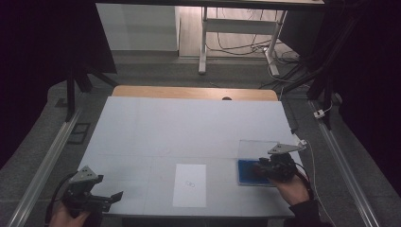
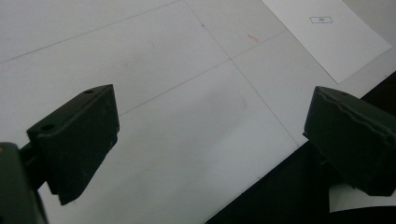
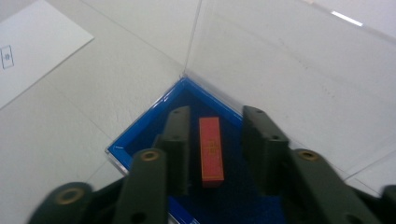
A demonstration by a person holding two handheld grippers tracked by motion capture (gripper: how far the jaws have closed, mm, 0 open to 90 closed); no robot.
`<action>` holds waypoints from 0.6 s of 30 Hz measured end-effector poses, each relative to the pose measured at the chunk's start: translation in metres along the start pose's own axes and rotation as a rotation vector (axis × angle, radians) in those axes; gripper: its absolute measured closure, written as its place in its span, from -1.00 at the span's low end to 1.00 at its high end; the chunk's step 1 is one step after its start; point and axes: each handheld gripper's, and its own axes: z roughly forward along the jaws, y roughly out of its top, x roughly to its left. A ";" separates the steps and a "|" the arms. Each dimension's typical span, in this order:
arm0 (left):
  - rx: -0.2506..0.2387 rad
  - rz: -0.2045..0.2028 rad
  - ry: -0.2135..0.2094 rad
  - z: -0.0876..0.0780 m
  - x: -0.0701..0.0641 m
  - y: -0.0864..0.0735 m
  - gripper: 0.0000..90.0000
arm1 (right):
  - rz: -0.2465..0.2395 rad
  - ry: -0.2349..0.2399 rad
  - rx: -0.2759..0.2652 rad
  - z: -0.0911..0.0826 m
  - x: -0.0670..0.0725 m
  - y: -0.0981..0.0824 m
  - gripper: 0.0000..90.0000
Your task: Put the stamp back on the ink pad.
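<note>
- Nearest, at the bottom left of the high view, the left gripper (image 1: 101,196) hangs over the table's front edge with its jaws spread wide and nothing between them; in the left gripper view they frame only bare white tabletop (image 2: 187,116), so this hand looks parked out of the way while the other one works.
- A little farther in, the white sheet of paper (image 1: 189,185) lies flat near the table's front, between the two hands, with a small printed mark at its middle; it may be a marked spot for setting something down, though the mark is too small to read.
- At the right, the right gripper (image 3: 215,144) reaches down into the blue-lined tray of a clear-lidded case (image 3: 140,135). Its jaws stand partly spread on either side of a small red block (image 3: 210,149), and the pads do not press on it.
- The red block lies flat on the blue lining, lengthwise between the jaws, so it appears to rest in the case rather than be held.
- Behind the block, the clear lid (image 3: 289,70) stands open and leans away, leaving the tray reachable from the front.
</note>
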 end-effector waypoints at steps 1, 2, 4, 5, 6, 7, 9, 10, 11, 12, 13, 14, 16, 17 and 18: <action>0.000 0.000 0.000 0.000 0.000 0.000 -0.92 | 0.002 -0.001 -0.004 -0.001 0.000 0.000 0.25; -0.001 -0.001 -0.001 0.000 0.000 0.000 -0.92 | 0.008 0.000 -0.008 -0.002 0.000 0.000 0.16; -0.001 -0.001 -0.001 0.000 0.000 0.000 -0.92 | 0.017 0.022 -0.021 -0.003 0.000 0.001 0.01; -0.001 -0.001 -0.001 0.000 0.000 0.000 -0.92 | 0.020 0.020 -0.023 -0.004 0.001 0.001 -0.06; -0.001 0.000 0.000 0.000 0.000 0.000 -0.92 | 0.019 0.017 -0.026 -0.005 0.001 0.001 -0.14; 0.000 0.000 0.000 0.000 0.000 0.000 -0.92 | 0.019 0.014 -0.030 -0.005 0.002 0.001 -0.27; -0.001 -0.001 -0.001 0.000 0.000 0.000 -0.92 | 0.028 0.009 -0.032 -0.005 0.003 0.001 -0.43; -0.001 -0.001 -0.001 0.000 0.000 0.000 -0.92 | 0.035 0.008 -0.041 -0.005 0.003 0.001 -0.55; 0.000 -0.001 -0.001 0.000 0.000 0.000 -0.92 | 0.048 0.003 -0.044 -0.005 0.004 0.001 -0.67; 0.000 0.000 -0.001 0.000 0.000 0.000 -0.92 | 0.061 0.002 -0.043 -0.005 0.004 0.002 -0.76; 0.000 0.000 0.000 0.000 0.000 0.000 -0.92 | 0.071 -0.008 -0.041 -0.005 0.005 0.002 -0.89; 0.000 0.001 0.001 0.000 0.000 0.000 -0.92 | 0.083 -0.020 -0.037 -0.004 0.006 0.003 -0.95; 0.000 -0.001 0.000 0.000 0.000 0.000 -0.92 | 0.094 -0.016 -0.058 -0.006 0.007 0.003 -0.98; 0.000 -0.001 0.000 0.000 0.000 0.000 -0.92 | 0.092 -0.013 -0.068 -0.008 0.008 0.003 -0.99; 0.000 -0.001 0.001 0.000 0.000 0.000 -0.92 | 0.091 -0.007 -0.074 -0.009 0.008 0.004 -1.00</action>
